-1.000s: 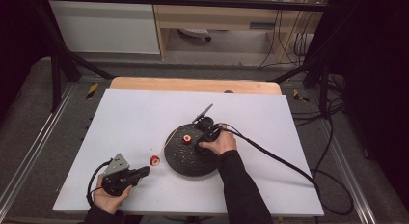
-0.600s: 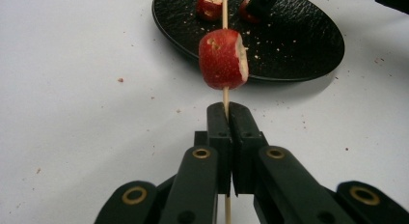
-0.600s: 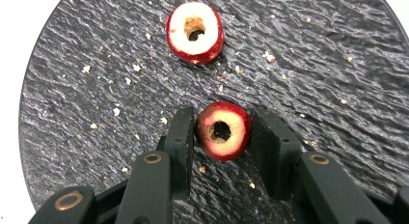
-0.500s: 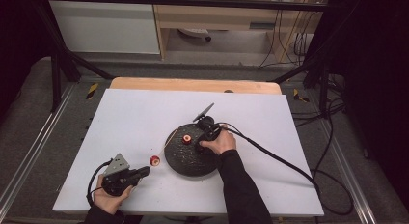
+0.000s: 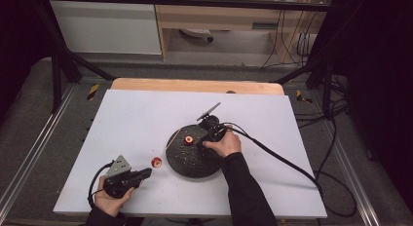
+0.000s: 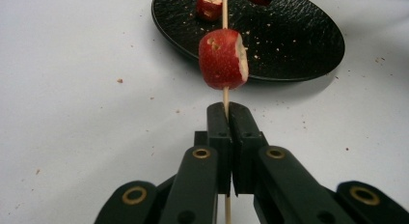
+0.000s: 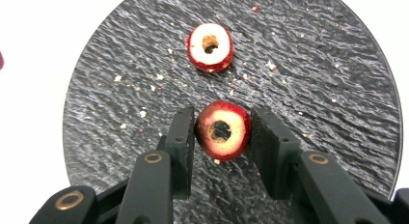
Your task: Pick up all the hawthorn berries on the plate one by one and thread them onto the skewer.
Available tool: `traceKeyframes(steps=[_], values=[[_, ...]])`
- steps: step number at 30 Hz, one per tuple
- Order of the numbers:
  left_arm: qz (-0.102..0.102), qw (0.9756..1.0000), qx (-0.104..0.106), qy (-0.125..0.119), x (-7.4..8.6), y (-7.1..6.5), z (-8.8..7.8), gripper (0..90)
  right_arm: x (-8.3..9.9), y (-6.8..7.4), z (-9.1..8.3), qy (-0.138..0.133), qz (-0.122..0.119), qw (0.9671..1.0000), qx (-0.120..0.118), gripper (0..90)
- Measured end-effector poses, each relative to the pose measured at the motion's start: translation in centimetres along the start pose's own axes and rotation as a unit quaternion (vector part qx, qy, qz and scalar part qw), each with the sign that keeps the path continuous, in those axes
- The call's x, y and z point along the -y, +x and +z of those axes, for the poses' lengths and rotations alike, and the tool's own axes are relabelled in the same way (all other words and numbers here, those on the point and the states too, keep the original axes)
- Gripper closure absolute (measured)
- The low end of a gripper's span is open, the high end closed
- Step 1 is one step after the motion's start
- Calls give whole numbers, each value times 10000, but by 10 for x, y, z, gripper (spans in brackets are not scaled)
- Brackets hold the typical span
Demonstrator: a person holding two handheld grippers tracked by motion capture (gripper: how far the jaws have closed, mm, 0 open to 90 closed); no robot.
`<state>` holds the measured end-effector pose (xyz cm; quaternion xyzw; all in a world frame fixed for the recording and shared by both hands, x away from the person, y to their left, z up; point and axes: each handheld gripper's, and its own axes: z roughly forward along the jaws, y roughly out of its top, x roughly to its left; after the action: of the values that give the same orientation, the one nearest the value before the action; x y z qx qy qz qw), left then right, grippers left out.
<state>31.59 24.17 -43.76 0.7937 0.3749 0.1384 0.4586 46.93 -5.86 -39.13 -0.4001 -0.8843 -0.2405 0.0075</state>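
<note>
Left gripper clamped on skewer carrying fruit slice beside plate, right gripper over plate, jaws just closing, grasping cored slice

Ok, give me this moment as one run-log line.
left gripper: shut on skewer, one fruit piece threaded | right gripper: shut on cored fruit piece on black plate

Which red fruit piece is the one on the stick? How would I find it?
Start at the round black plate on the white table. Just off the plate's left edge, over the table, sits a red fruit piece threaded on a thin wooden skewer that the left gripper pinches. The other two cored pieces are on the plate and have no stick through them.
</note>
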Motion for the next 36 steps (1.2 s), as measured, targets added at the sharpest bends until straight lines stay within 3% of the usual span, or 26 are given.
traceKeyframes(steps=[11, 19, 27, 32, 36], values=[[26, 10000, -14, -7, 0, -1, 0, 879, 18, 8, -11, -498, -12, 9985, -215, 630], [36, 10000, -7, -16, 0, -3, 0, 879, 30, 12, -13, -1061, 135, 9933, -430, 630], [55, 10000, 9, -24, 0, -5, 1, 879, 46, 17, -16, -1898, 384, 9781, -767, 630], [58, 10000, 25, -31, -1, -5, 1, 879, 54, 20, -15, -2322, 557, 9666, -936, 630], [67, 10000, 33, -35, -1, -7, 1, 879, 61, 23, -13, -2638, 731, 9553, -1115, 630]])
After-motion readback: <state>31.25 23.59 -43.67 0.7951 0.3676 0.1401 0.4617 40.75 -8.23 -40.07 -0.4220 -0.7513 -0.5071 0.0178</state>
